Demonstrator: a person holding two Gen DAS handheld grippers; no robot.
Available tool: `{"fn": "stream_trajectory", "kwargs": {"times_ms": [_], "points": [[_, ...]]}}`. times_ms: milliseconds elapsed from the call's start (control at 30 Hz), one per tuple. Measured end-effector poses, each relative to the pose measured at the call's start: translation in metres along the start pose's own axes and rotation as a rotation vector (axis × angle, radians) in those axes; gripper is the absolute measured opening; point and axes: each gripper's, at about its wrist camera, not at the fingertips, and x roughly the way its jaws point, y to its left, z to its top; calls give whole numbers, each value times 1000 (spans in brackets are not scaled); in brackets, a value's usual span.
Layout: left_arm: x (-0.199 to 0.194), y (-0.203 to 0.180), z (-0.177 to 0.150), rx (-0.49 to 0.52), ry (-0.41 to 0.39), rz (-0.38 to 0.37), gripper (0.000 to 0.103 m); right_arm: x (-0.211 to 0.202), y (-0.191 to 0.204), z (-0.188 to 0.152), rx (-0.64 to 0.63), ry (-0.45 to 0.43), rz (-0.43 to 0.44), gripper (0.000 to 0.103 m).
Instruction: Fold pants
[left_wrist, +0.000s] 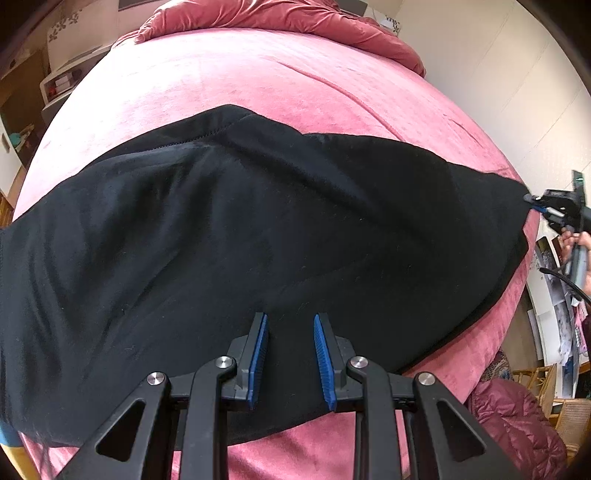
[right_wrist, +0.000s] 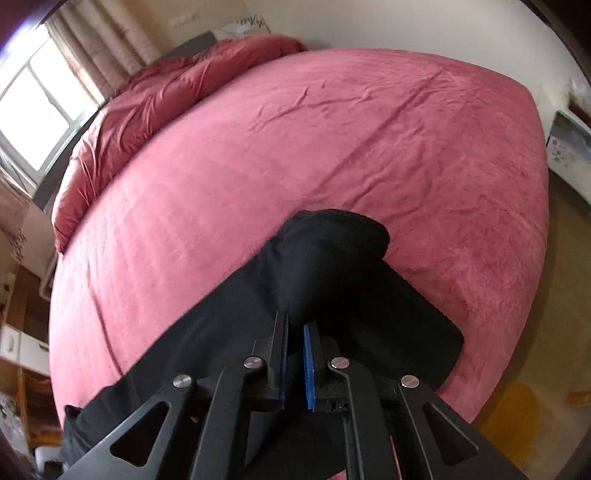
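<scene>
Pants (left_wrist: 229, 236) spread across bed (left_wrist: 258, 85), near edge; bunched duvet (left_wrist: 280, 18) behind at 12 o'clock; jacket (left_wrist: 517, 424) off-bed at 4 o'clock.

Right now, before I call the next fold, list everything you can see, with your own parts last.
pants: one, black, spread across the bed, one end lifted.
bed sheet: one, pink, covering the mattress.
duvet: one, darker pink, bunched at the far end of the bed.
window: one, bright, curtained, past the duvet.
jacket: one, maroon, quilted, beside the bed.
left tool: black with blue pads, jaws apart above the pants, gripping nothing.
right tool: same colours, shut on a raised fold of the pants.
hand: one, holding the right tool.
</scene>
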Motion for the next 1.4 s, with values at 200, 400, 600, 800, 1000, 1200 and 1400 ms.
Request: {"fn": "stream_trajectory", "kwargs": {"times_ms": [200, 400, 600, 800, 1000, 1200, 1400], "points": [[0, 8, -1, -11, 4, -14, 26, -55, -6, -5, 17, -85, 61, 7], [0, 11, -4, 12, 15, -9, 26, -31, -43, -30, 77, 28, -27, 7], [1, 10, -2, 19, 26, -7, 26, -2, -81, -61, 192, 106, -10, 21], [4, -2, 1, 45, 22, -7, 26, -19, -107, -49, 273, 9, 10, 47], [3, -4, -4, 55, 27, -1, 26, -7, -111, -27, 265, 7, -69, 22], [7, -2, -3, 39, 27, 5, 26, 6, -97, -17, 148, 16, -176, 16], [0, -1, -8, 32, 10, 0, 26, -2, -98, -22, 121, 18, -256, 54]]}}
